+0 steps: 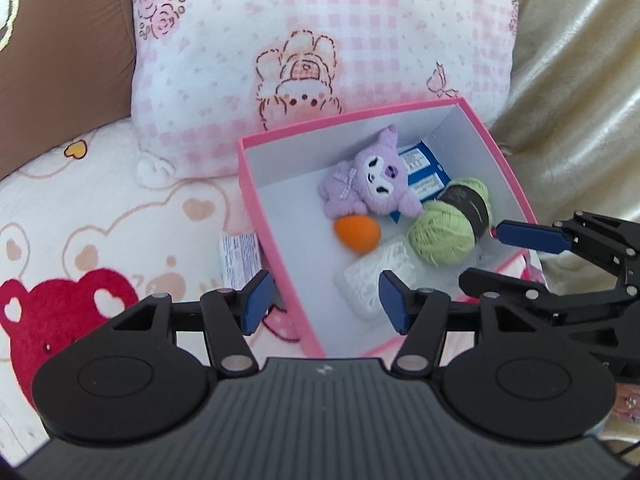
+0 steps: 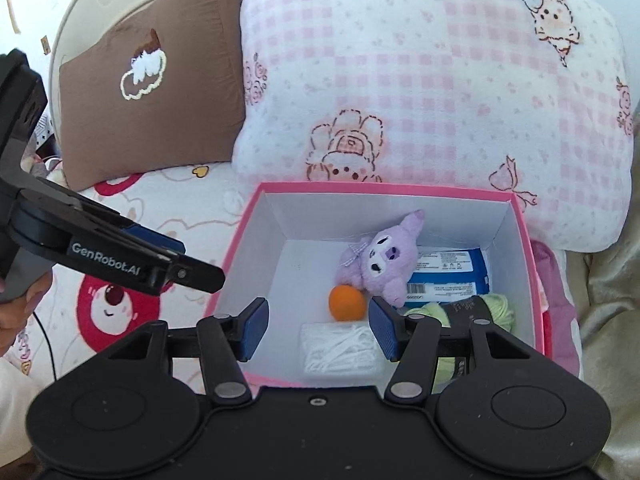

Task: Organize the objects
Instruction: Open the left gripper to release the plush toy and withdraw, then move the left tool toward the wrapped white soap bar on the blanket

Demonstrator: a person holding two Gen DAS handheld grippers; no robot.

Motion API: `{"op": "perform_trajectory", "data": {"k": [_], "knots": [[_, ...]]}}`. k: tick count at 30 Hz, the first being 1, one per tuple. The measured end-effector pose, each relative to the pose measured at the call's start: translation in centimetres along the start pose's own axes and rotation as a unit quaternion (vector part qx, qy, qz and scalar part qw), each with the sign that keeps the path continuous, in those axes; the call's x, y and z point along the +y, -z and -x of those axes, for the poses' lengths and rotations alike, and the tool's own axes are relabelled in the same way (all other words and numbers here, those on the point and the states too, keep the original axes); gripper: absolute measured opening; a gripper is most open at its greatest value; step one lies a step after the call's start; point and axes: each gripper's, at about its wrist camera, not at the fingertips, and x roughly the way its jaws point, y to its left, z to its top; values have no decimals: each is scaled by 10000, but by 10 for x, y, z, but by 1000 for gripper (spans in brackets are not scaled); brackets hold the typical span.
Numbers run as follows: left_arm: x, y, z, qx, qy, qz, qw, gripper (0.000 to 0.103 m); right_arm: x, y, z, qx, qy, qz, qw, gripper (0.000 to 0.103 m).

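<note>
A pink box with white inside [image 1: 276,216] [image 2: 516,248] sits on the bed. In it lie a purple plush [image 1: 372,184] [image 2: 384,268], an orange egg-shaped ball [image 1: 357,233] [image 2: 346,303], a green yarn ball [image 1: 444,232] [image 2: 498,306], a blue packet [image 1: 420,168] [image 2: 452,272] and a clear pack of white bits [image 1: 368,284] [image 2: 340,348]. My left gripper [image 1: 320,304] is open and empty, above the box's near left wall. My right gripper [image 2: 318,330] is open and empty, above the box's near edge; it also shows in the left wrist view [image 1: 532,236] at the box's right rim.
A pink checked pillow [image 1: 320,40] [image 2: 440,80] leans behind the box. A brown pillow [image 2: 152,80] [image 1: 60,60] stands to the left. A small printed packet [image 1: 239,256] lies by the box's left wall. A beige curtain [image 1: 580,80] hangs at the right.
</note>
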Motion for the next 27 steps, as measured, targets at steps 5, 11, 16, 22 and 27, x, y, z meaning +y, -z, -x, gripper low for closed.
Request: {"op": "perform_trajectory", "data": {"k": [5, 11, 16, 22, 27], "knots": [[6, 11, 18, 18, 78, -29, 10000, 59, 12, 6, 15, -49, -25, -17, 10000, 62], [15, 25, 35, 74, 155, -31, 9998, 61, 33, 10, 34, -132, -125, 179, 9997, 64], [26, 40, 50, 137, 342, 12, 9993, 62, 51, 14, 44, -199, -212, 278, 9992, 67], [37, 56, 67, 68, 224, -51, 9997, 63, 72, 21, 49, -204, -407, 302, 9985, 67], [50, 67, 79, 5, 232, -27, 9997, 65, 89, 29, 51, -178, -488, 420, 9978, 68]]}}
